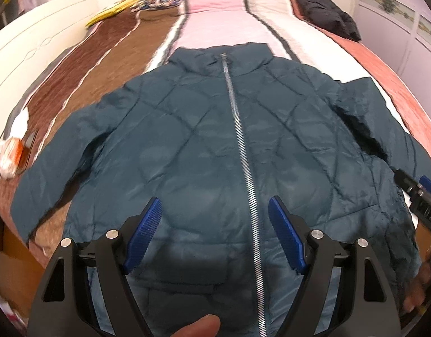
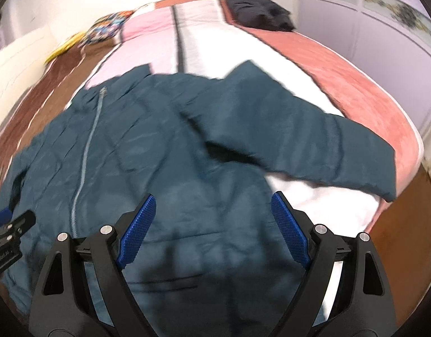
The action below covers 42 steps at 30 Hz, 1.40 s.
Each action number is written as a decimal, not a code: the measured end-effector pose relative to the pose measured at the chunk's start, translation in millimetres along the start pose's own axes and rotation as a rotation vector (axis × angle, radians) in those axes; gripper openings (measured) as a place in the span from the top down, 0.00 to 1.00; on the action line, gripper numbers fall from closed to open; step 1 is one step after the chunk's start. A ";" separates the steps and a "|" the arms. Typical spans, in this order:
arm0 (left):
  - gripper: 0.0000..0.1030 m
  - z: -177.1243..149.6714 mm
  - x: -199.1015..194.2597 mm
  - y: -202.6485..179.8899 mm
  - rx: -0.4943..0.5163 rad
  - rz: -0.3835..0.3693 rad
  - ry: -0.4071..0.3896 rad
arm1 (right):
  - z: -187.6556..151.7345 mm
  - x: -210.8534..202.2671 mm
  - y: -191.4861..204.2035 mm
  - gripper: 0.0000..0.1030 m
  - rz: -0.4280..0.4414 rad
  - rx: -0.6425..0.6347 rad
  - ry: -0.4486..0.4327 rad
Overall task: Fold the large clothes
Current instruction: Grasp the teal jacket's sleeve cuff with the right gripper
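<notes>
Teal quilted puffer jacket [image 1: 204, 146] lies face up and zipped on a bed covered by a striped blanket of brown, pink, white and salmon bands [image 1: 224, 19], its hem at the near edge and its collar pointing toward the far end. Going left to right: the left sleeve [image 1: 55, 168] spreads out over the brown band toward the bed's left edge, near a white and orange object [image 1: 10, 154]. The silver zip [image 1: 238, 129] runs up the middle. The right sleeve [image 2: 313, 146] angles out across the white band to the salmon band at the right edge.

Both the left gripper [image 1: 215, 233] and the right gripper [image 2: 212, 230] hover over the hem, jaws wide and empty.

It looks light, soft and puffy, with a slick shell likely to slide. Cuffs, hem corners and shoulder seams seem the best holds.

Open room lies beyond the collar; a dark folded garment [image 1: 325, 11] sits at the far right corner.
</notes>
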<state>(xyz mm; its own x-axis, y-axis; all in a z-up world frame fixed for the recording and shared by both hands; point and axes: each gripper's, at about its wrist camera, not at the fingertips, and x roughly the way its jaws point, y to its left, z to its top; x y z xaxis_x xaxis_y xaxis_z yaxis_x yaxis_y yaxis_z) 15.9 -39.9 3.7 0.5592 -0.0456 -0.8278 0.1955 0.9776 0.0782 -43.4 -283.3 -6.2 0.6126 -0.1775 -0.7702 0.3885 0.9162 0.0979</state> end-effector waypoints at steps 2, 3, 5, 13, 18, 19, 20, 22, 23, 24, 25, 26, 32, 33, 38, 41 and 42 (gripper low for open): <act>0.26 5.5 -0.7 -6.6 0.025 -0.007 -0.011 | 3.0 1.5 -20.9 0.19 -0.021 0.032 0.002; 0.26 8.0 -1.1 -9.5 0.034 -0.012 -0.016 | 4.1 2.5 -33.5 0.19 -0.019 0.061 0.006; 0.26 14.0 -1.0 -14.4 0.047 -0.017 -0.023 | 5.9 5.7 -60.2 0.19 0.002 0.128 0.019; 0.26 24.2 9.9 -32.2 0.079 -0.027 -0.006 | -1.6 24.4 -145.1 0.25 0.062 0.392 0.089; 0.26 21.5 17.7 -42.6 0.103 -0.038 0.017 | -13.6 42.0 -181.4 0.38 0.199 0.560 0.130; 0.26 20.6 18.7 -43.9 0.104 -0.041 0.020 | -14.7 47.1 -187.2 0.39 0.224 0.594 0.136; 0.26 20.1 20.3 -45.6 0.107 -0.044 0.026 | -15.9 50.4 -193.4 0.40 0.242 0.624 0.137; 0.26 20.1 23.0 -48.4 0.113 -0.043 0.032 | -16.0 55.8 -201.7 0.41 0.266 0.669 0.133; 0.26 19.4 23.6 -49.8 0.114 -0.042 0.033 | -15.1 58.5 -206.3 0.41 0.273 0.685 0.131; 0.26 19.1 24.2 -50.5 0.116 -0.041 0.035 | -13.5 61.8 -212.1 0.42 0.279 0.707 0.129; 0.26 19.1 25.1 -50.7 0.115 -0.039 0.037 | -11.7 64.4 -214.4 0.42 0.284 0.731 0.124; 0.26 19.0 25.4 -50.4 0.109 -0.034 0.036 | -10.9 66.3 -218.8 0.42 0.290 0.758 0.114; 0.26 17.1 27.2 -45.1 0.086 -0.021 0.039 | 4.5 72.4 -234.1 0.71 0.190 0.801 0.048; 0.26 16.9 27.4 -43.5 0.084 -0.018 0.040 | 10.0 70.5 -235.2 0.85 0.163 0.780 0.032; 0.26 19.4 27.8 -27.3 0.048 -0.006 0.031 | 31.7 43.3 -221.7 0.93 0.083 0.656 -0.099; 0.26 21.6 27.3 -15.6 0.026 -0.001 0.019 | 55.2 21.3 -203.7 0.93 0.064 0.559 -0.188; 0.26 21.9 26.7 -11.5 0.020 0.001 0.015 | 64.2 14.5 -196.3 0.94 0.069 0.529 -0.213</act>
<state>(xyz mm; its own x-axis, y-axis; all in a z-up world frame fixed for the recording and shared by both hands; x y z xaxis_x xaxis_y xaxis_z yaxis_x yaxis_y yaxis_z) 46.2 -56.8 -7.1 0.5473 -0.0418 -0.8359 0.2111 0.9734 0.0896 -66.6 -488.8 3.9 0.7523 -0.2424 -0.6126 0.6011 0.6333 0.4875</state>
